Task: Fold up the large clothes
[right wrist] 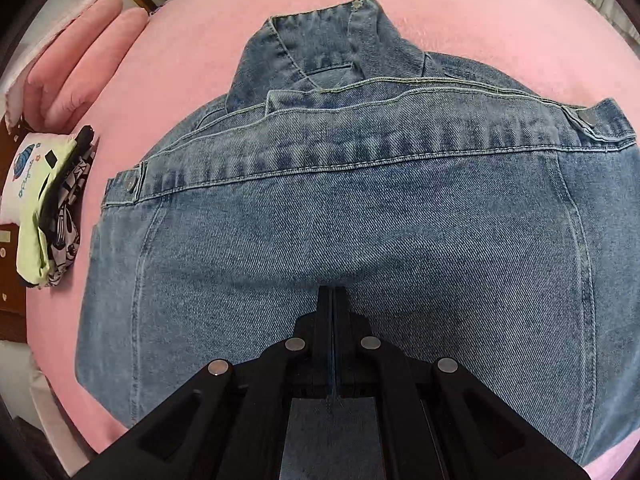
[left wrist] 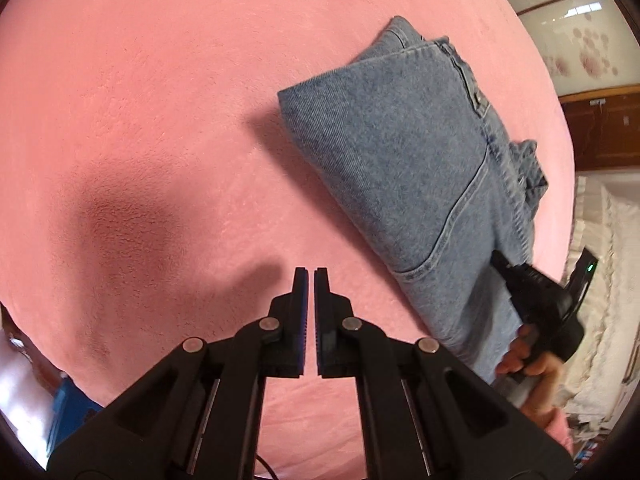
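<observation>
A blue denim jacket lies folded on the pink bed cover, collar at the far end. It also shows in the left wrist view, to the right of my left gripper. My left gripper hovers over bare pink cover, jaws nearly closed with a thin gap and nothing between them. My right gripper is shut, its tips pressing down on the middle of the jacket with no cloth visibly pinched. In the left wrist view the right gripper rests on the jacket's near end.
A stack of folded clothes sits at the left edge of the bed, with pink pillows behind it. A white lace cover and wooden furniture lie beyond the bed's right edge.
</observation>
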Demonstrator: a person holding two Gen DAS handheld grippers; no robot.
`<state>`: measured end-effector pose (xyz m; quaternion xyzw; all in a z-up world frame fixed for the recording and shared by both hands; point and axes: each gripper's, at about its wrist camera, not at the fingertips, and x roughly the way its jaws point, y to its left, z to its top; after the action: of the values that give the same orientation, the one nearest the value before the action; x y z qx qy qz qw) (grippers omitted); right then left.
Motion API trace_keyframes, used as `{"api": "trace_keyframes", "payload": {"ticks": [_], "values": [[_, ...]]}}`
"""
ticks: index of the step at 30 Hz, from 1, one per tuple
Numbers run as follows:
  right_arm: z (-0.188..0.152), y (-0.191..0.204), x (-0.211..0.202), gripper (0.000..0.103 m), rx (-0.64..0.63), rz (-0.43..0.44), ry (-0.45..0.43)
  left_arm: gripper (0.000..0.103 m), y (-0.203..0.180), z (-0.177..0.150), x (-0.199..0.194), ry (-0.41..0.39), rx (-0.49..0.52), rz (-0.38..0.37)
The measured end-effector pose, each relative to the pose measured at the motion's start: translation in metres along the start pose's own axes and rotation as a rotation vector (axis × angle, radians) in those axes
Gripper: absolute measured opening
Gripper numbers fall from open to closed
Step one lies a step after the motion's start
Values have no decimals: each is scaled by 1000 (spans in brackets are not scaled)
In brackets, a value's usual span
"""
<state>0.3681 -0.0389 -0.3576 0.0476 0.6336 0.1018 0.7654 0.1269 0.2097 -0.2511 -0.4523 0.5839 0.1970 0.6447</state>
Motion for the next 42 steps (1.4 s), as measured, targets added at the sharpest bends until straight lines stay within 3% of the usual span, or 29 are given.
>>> {"api": "trace_keyframes", "payload": {"ticks": [5,8,13,15,16,17,23,27,28,29,31,34,38,42], "values": [[9,-2,10,0,88,-18,55,1,3,8,0,29,-10,-49],[9,0,7,0,47,-119,95,2,6,12,1,36,-38,-84],[10,-1,14,0,43,-152,150,5,17,24,9,67,-83,-242],[13,1,17,0,42,-179,168,18,20,30,11,55,-102,-283],[13,3,18,0,39,-198,168,39,21,34,14,51,-116,-299],[14,6,19,0,32,-212,163,52,24,38,17,53,-133,-326],[5,41,31,0,-21,-326,96,53,26,61,42,105,-173,-430],[4,47,35,0,32,-348,76,53,21,79,57,99,-182,-424],[4,49,36,0,40,-351,75,47,20,84,60,84,-188,-414],[4,49,37,0,41,-352,75,26,19,87,60,61,-195,-387],[5,46,35,0,45,-354,70,19,13,93,60,27,-198,-339],[5,43,32,0,49,-350,64,16,-1,87,48,-46,-146,-315],[-2,33,28,0,76,-311,42,14,-19,77,19,-123,-71,-355],[-4,24,24,0,103,-263,29,13,-62,64,-19,-200,145,-350]]}}
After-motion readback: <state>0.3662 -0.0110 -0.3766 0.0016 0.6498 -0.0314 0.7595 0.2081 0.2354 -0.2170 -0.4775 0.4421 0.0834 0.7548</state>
